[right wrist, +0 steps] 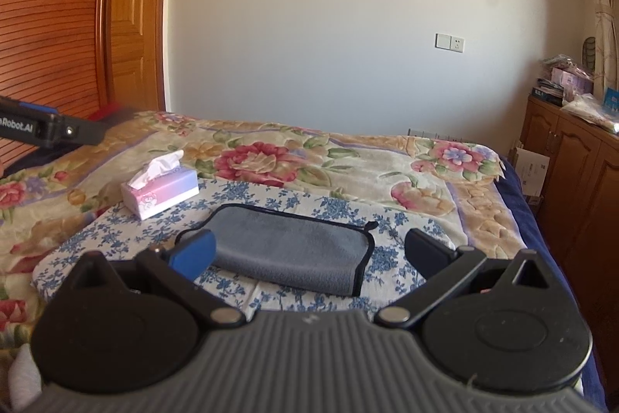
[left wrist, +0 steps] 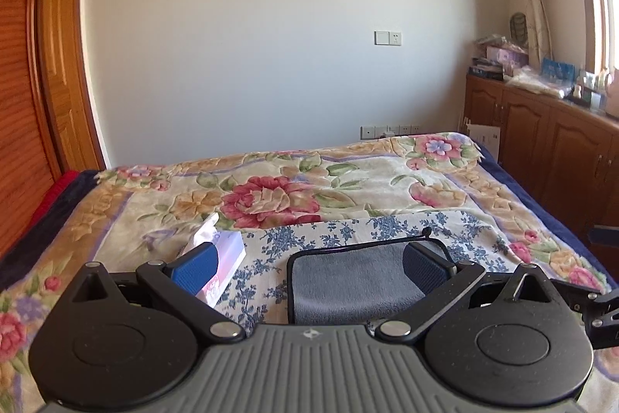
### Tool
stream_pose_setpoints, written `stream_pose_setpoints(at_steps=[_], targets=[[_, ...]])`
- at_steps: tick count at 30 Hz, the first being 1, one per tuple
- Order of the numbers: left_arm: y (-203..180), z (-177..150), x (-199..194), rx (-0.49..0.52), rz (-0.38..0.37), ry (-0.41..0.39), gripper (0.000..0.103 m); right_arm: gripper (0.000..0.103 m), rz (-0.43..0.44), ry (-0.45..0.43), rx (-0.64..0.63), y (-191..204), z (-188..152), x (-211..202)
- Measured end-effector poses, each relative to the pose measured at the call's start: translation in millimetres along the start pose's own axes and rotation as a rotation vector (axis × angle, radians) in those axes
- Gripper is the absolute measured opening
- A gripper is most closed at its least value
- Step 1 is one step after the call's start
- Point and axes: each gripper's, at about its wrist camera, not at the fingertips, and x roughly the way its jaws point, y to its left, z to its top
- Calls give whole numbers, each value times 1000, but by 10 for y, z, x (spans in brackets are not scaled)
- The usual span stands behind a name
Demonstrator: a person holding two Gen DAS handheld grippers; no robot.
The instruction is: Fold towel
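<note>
A grey towel (right wrist: pixel 294 250) with dark piping lies folded into a flat rectangle on a blue-flowered white cloth (right wrist: pixel 127 231), which is spread over the big rose-patterned blanket (right wrist: pixel 348 157) covering the bed. A small dark hanging loop sticks out at the towel's far right corner. The left gripper (left wrist: pixel 309 268) is spread wide and holds nothing — its blue-padded fingers (left wrist: pixel 195 268) stand well apart, above the bed, with the towel seen in the gap between them and the right-hand finger overlapping the towel's right end in the left wrist view (whether it touches the fabric cannot be told). The right gripper (right wrist: pixel 311 254) is likewise released and empty, its two fingers framing the towel from either side, the left one overlapping the towel's near left corner in the picture. A pink and lilac tissue box (right wrist: pixel 160 192), a white tissue poking out of its top, sits at the far left edge of the flowered cloth, apart from the towel. From the right wrist view the body of the left gripper shows at the left edge. Behind the bed are a plain pale wall (left wrist: pixel 271 45) with sockets, a wooden door (right wrist: pixel 131 10) at the left, and low wooden cabinets (left wrist: pixel 541 142) at the right — their top crowded with boxes and bags.
</note>
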Motion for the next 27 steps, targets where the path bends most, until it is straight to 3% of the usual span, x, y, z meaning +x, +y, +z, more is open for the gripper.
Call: stream_pose_setpoints(at_steps=[10, 27], targets=[[36, -122, -271, 9, 9, -6, 103, 103, -43, -3, 9, 42, -89, -245], [-39, -639, -604, 10, -15, -5, 103, 103, -41, -18, 52, 144, -387, -540]])
